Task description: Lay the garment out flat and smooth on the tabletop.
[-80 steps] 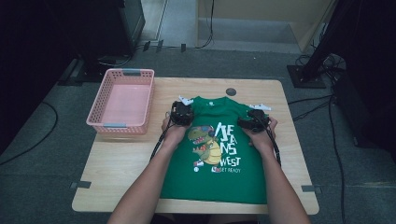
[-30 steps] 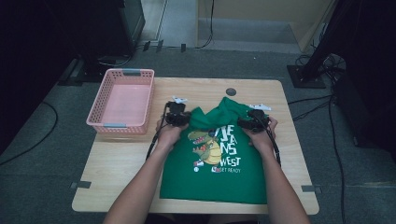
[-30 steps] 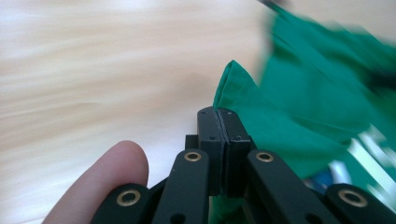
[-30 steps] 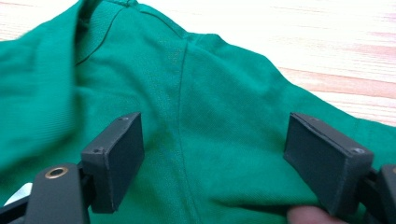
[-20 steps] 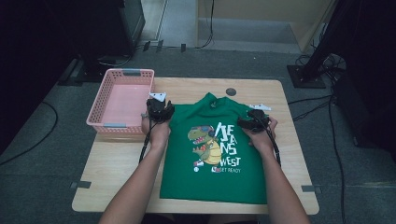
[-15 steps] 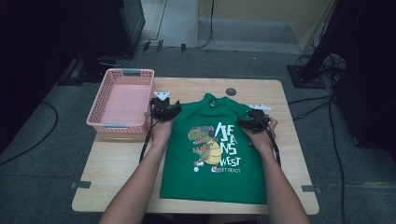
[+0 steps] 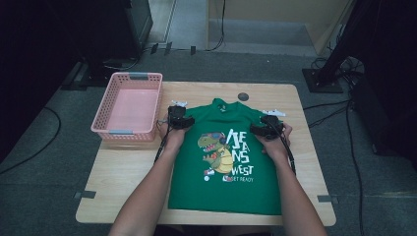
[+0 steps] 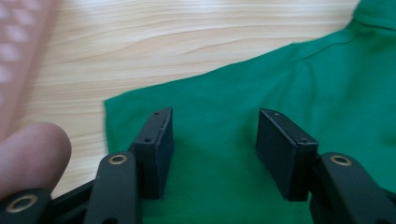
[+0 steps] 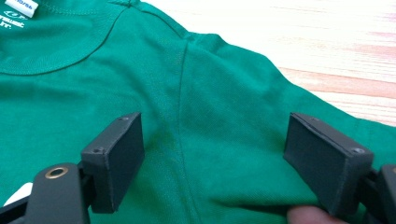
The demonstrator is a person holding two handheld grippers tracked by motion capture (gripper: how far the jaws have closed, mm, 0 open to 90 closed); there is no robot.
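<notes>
The table (image 7: 128, 177) carries a green shirt (image 7: 223, 162) spread flat, print up, collar toward 12 o'clock and hem at the near edge. A pink basket (image 7: 129, 105) stands at about 10 o'clock from the shirt, just beside its left shoulder.

The left gripper (image 7: 178, 119) hovers over the left sleeve, at roughly 11 o'clock on the shirt. Its jaws have just been opening and now stand moderately apart, with cloth beneath them but nothing pinched (the left gripper view shows flat fabric between the pads). The right gripper (image 7: 265, 129) sits over the right shoulder, at about 1 o'clock, jaws wide, straddling the shoulder seam without pressing on it as far as its own view shows.

The work in hand looks like smoothing or folding the shirt, with the sleeves next. The risks, as I judge them:

- A shallow bite on the left sleeve edge could slip off and leave it rumpled.
- Closing too deep could grab both layers and drag the body of the shirt askew.
- A sweep toward 9 o'clock could knock the basket, which stands close.
</notes>
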